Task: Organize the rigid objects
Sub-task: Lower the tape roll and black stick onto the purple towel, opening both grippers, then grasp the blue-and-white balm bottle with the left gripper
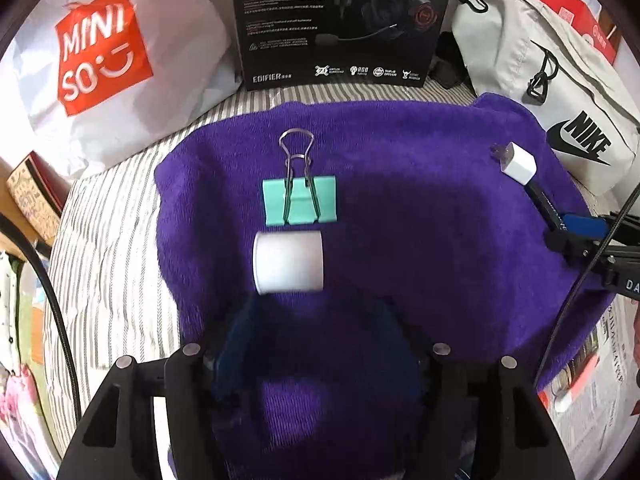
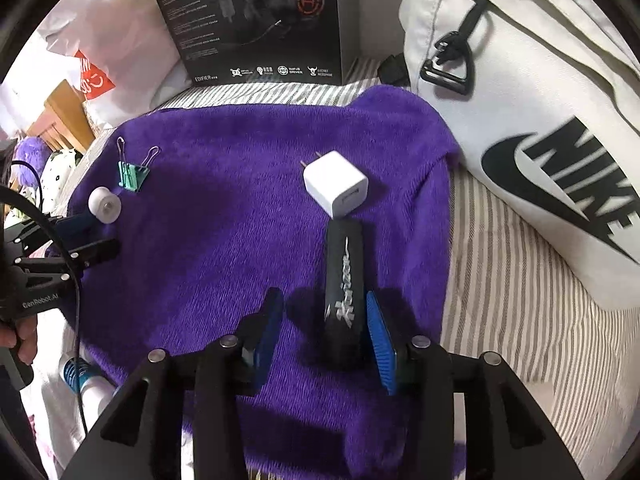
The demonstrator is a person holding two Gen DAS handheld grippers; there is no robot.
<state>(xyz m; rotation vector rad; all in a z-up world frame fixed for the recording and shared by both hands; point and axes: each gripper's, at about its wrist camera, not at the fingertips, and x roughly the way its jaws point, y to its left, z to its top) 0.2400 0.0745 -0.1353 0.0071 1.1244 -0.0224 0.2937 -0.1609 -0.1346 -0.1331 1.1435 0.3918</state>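
On a purple towel (image 1: pixel 420 208) lie a green binder clip (image 1: pixel 299 200), a white roll (image 1: pixel 289 262), a white charger plug (image 1: pixel 518 164) and a black bar with silver lettering (image 2: pixel 346 288). My left gripper (image 1: pixel 316 328) is open just behind the white roll, which lies free beyond the fingertips. My right gripper (image 2: pixel 324 320) is open around the black bar, whose right side touches the right blue pad (image 2: pixel 380 340). The charger (image 2: pixel 336 188) lies at the bar's far end. The clip (image 2: pixel 134 174) and roll (image 2: pixel 105 205) show far left in the right wrist view.
A black headset box (image 1: pixel 340 20) stands at the back. A white Miniso bag (image 1: pixel 104 52) is at the back left, a white Nike bag (image 2: pixel 540 120) at the right. The towel lies on striped bedding (image 2: pixel 520 300). Newspaper (image 1: pixel 600 352) lies at the right.
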